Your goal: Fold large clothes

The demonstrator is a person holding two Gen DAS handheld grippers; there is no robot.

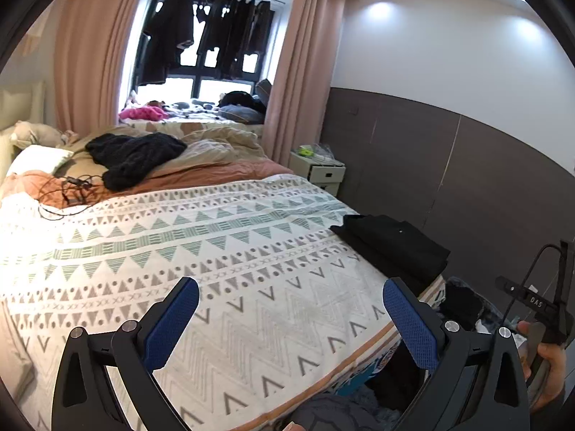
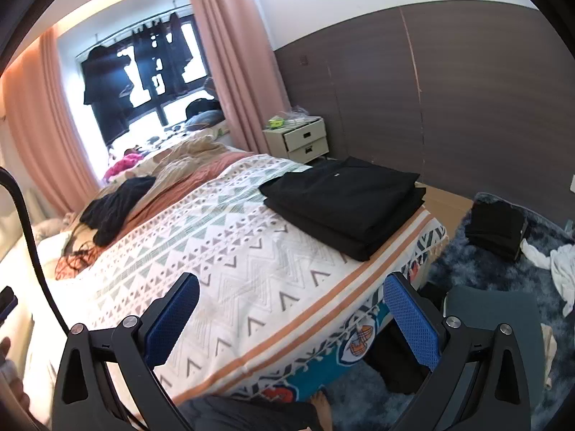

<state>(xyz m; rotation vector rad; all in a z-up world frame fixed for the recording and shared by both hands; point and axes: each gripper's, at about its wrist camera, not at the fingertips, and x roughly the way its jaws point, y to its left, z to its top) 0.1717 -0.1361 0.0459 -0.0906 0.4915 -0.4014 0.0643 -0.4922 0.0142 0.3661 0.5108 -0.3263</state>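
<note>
Low in frame, the left gripper [image 1: 291,319] and right gripper [image 2: 291,314] gape wide, both empty, above the patterned bedspread [image 2: 222,251]. Mid-right lies the folded black stack [image 2: 345,201]; upper left, a loose dark garment [image 1: 134,158], likely soft and limp, best pinched at an edge. Cables [image 1: 68,188] lie beside it.
</note>
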